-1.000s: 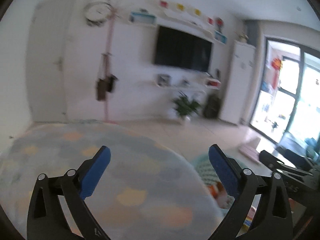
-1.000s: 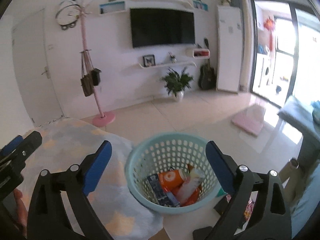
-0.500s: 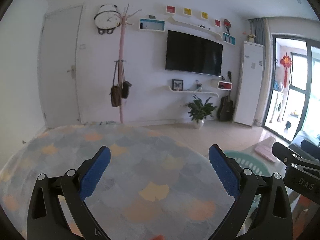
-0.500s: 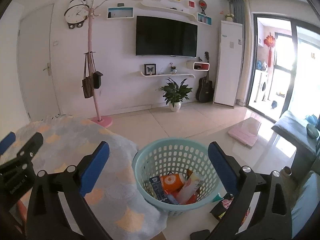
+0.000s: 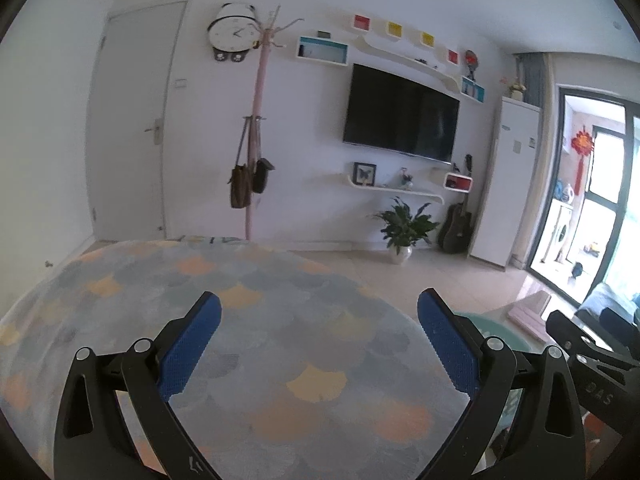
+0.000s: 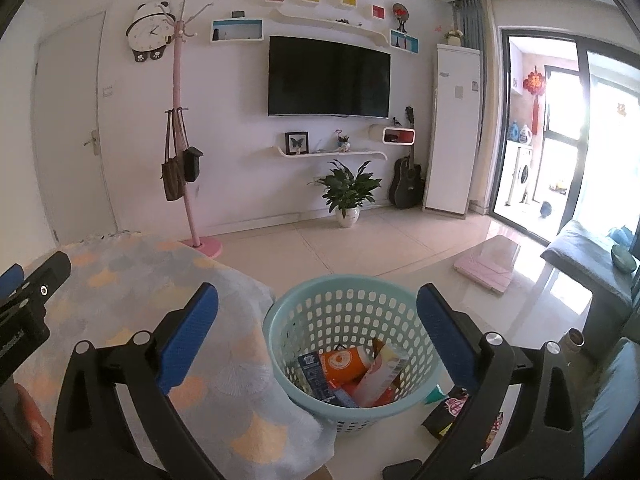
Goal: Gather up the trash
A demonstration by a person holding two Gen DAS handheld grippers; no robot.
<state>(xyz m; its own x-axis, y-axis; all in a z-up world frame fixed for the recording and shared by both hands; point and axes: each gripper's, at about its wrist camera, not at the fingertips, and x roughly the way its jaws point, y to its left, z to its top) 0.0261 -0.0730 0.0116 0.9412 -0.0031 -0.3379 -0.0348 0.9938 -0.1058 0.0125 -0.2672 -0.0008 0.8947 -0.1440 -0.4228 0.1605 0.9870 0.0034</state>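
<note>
A light-blue perforated basket (image 6: 344, 300) stands on the floor beside the table; its rim also shows in the left wrist view (image 5: 486, 322). Inside lie several pieces of trash, among them an orange packet (image 6: 346, 366) and a cream carton (image 6: 380, 372). A dark snack wrapper (image 6: 448, 414) lies on the floor right of the basket. My right gripper (image 6: 318, 322) is open and empty above the basket's near side. My left gripper (image 5: 318, 332) is open and empty above the tablecloth (image 5: 240, 320).
The table carries a grey-blue cloth with orange and yellow scallops (image 6: 120, 292). A pink coat stand (image 6: 180, 140), a potted plant (image 6: 348, 192), a guitar (image 6: 408, 180) and a white cabinet (image 6: 452, 132) line the far wall. A pink mat (image 6: 486, 266) lies on the floor; a grey sofa (image 6: 588, 256) stands right.
Both views have tilted upward and steadied, showing more wall and ceiling. The basket sits lower in the right wrist view. Both grippers stay open and empty.
</note>
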